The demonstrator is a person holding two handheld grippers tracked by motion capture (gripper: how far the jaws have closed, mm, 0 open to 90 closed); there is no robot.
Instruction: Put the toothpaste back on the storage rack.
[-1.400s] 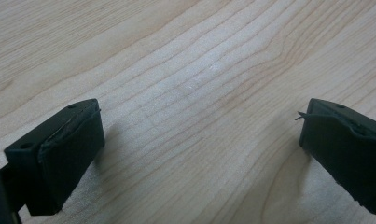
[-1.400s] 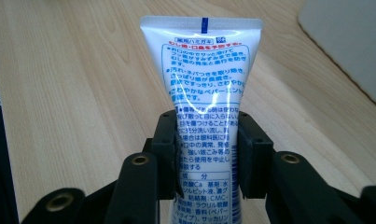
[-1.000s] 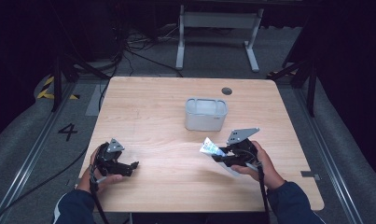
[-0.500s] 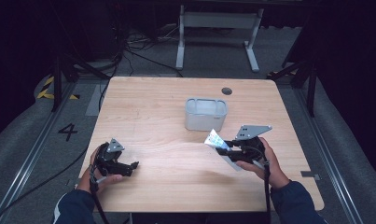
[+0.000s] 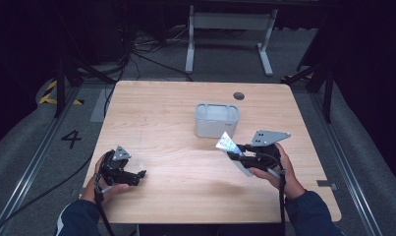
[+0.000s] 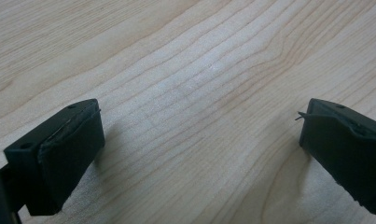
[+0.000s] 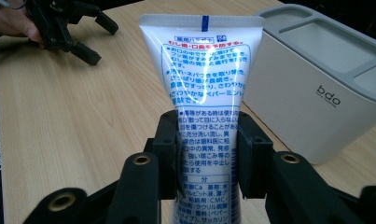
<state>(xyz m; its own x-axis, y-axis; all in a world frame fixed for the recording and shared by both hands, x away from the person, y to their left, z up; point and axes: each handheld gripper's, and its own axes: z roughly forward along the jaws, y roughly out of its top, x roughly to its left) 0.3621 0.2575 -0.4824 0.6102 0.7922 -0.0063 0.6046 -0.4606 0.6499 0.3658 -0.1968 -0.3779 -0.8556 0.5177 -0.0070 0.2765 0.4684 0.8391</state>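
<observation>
The wooden table (image 5: pixel 176 123) is being viewed from above its near edge, facing forward and down. Its grain (image 6: pixel 190 93) is being looked at closely from the left gripper (image 5: pixel 121 169). From the right, the organizer (image 7: pixel 316 84) is being seen nearby, shared with the high view.

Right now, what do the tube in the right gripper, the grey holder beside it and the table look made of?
Tube: soft glossy plastic, judging by the glare streak and flat crimped end. Holder: probably matte hard plastic, with smooth, even grey walls and rounded edges. Table: wood or a wood-look laminate, pale grain lines, low sheen.
</observation>
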